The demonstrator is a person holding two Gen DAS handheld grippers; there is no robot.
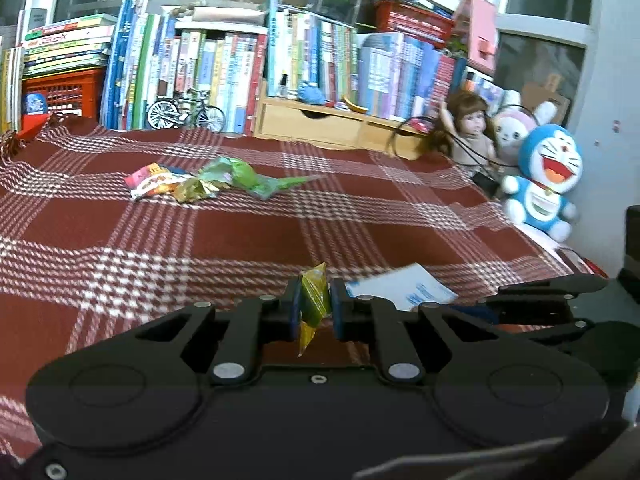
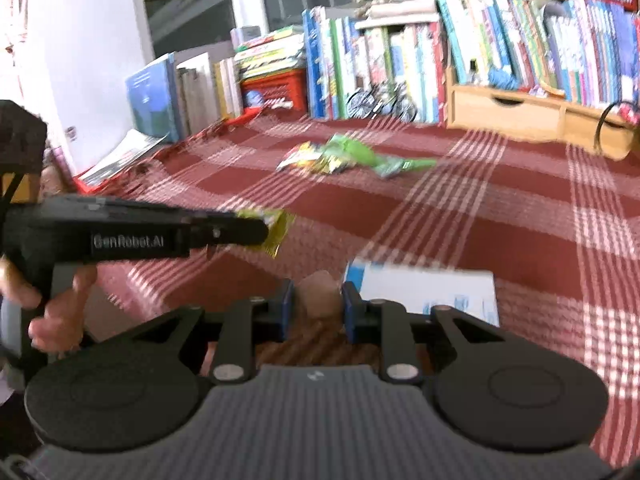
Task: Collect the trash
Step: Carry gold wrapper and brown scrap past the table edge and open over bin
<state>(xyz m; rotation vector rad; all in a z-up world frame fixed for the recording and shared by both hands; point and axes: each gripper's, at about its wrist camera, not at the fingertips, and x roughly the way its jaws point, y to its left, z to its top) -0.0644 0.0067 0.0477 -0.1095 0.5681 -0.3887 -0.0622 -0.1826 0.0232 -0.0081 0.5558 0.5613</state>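
From the left wrist, the left gripper (image 1: 314,306) is seen clamped on a yellow-green wrapper (image 1: 314,300), which is pinched upright between the blue pads, its ends sticking out above and below them. More trash is left on the plaid blanket (image 1: 240,240): a pile of wrappers (image 1: 208,180) lies well ahead toward the books (image 1: 240,64), and a white-and-blue packet (image 1: 404,286) lies just right of the fingers. Plush toys (image 1: 544,176) are propped at the right edge.

From the right wrist, the right gripper (image 2: 318,300) is seen with its jaws close together on a pale brownish piece (image 2: 320,290); the blur leaves it unclear whether the pads press on it, and what it is cannot be made out. The packet (image 2: 432,290) lies just beyond the right finger. The left gripper (image 2: 256,232) is seen from the side, carried by a hand (image 2: 56,312), with the wrapper (image 2: 280,226) projecting from its tip. The pile (image 2: 344,158) remains in mid-blanket.

The wrappers are judged light, thin and crinkly, likely slick, and easily slipped from a shallow pinch; a crumpled fold is better taken than a flat edge. The packet looks flat and would best be taken by a raised edge.
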